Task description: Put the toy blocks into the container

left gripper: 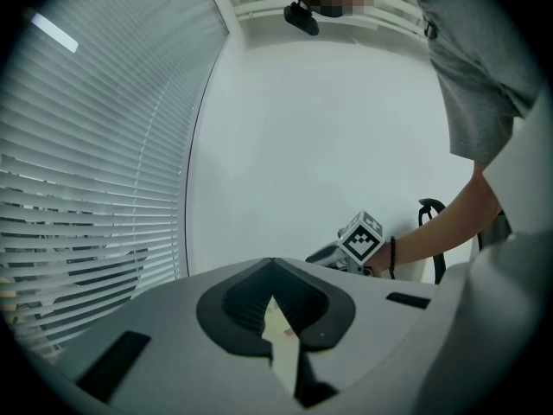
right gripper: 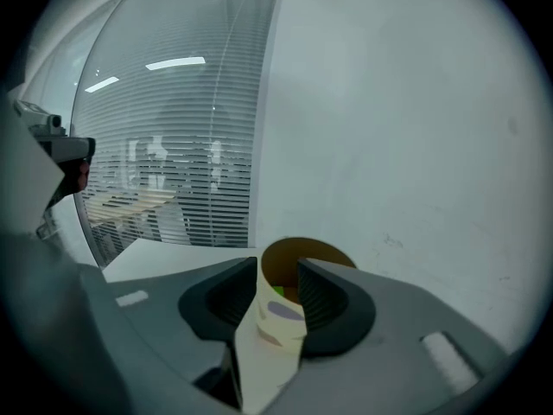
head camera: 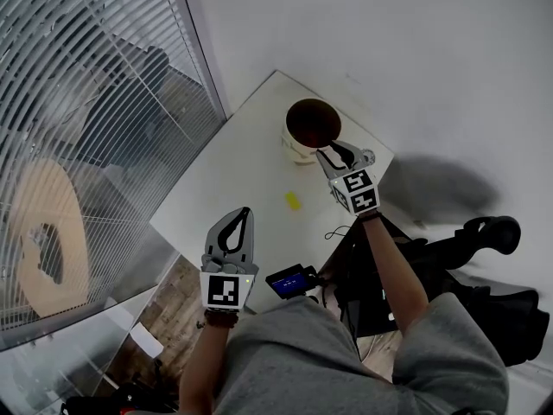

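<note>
**Your right gripper is hovering at the container while a yellow block is lying on the worktop**

You are holding your right gripper (head camera: 339, 154) out over the far end of the white worktop (head camera: 251, 162). Its tips are sitting right by the near edge of the container (head camera: 298, 152). The container is a pale cup, brown inside, standing upright near the far corner.

In the right gripper view, the fingers (right gripper: 216, 305) of this gripper (right gripper: 277, 264) are standing wide apart. They are gripping nothing. The container (right gripper: 268, 335) is showing through the gap between them, and you are looking down into its open top. A little green thing (right gripper: 276, 290) is lying inside the container. It is too small to tell if it is a block.

One yellow block (head camera: 293, 201) is lying on the worktop. It is nearer to you than the container, and it is between your two grippers. Nothing is touching it.

You are holding your left gripper (head camera: 244, 214) back by the near edge of the worktop, well apart from the container. In the left gripper view, its fingers (left gripper: 242, 305) are touching at the tips (left gripper: 272, 262), and they are holding nothing.

A small gadget with a blue screen (head camera: 289, 281) is lying close to your body, just right of the left gripper. Window blinds (head camera: 86, 102) are running along your left side.
</note>
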A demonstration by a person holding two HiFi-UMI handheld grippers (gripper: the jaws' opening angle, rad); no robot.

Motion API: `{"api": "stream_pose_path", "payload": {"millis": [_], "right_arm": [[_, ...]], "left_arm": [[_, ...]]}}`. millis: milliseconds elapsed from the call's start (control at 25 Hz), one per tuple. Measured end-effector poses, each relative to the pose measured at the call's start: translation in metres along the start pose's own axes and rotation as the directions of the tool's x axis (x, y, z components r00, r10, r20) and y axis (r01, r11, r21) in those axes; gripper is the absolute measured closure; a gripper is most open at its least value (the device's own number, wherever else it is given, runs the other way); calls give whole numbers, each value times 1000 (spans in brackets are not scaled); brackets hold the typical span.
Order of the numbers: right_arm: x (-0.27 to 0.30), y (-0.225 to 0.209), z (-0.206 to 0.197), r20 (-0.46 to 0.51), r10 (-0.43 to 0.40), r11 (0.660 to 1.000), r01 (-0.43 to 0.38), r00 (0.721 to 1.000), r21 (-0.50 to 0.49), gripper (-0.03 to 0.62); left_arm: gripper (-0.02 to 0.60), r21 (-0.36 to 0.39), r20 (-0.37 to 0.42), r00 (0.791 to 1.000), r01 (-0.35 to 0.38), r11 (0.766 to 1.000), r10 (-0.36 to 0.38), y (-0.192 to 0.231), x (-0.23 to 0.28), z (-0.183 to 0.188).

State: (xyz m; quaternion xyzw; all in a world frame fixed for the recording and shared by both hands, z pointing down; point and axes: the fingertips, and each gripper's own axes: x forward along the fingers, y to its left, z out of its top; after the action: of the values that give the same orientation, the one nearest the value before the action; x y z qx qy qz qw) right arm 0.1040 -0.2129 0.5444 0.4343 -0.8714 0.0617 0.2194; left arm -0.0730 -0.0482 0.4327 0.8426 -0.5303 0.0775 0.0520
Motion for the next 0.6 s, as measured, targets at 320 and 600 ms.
{"api": "stream_pose_path", "payload": {"millis": [320, 600], "right_arm": [[-14, 59, -45, -51, 92, 996, -92, 994, 0, 441], [-5, 85, -81, -119, 131, 991, -129, 984, 24, 441]], "left_arm": [[574, 9, -10, 1000, 24, 1000, -24, -9, 10, -4], [574, 10, -17, 1000, 20, 1000, -20, -8, 11, -4]]}}
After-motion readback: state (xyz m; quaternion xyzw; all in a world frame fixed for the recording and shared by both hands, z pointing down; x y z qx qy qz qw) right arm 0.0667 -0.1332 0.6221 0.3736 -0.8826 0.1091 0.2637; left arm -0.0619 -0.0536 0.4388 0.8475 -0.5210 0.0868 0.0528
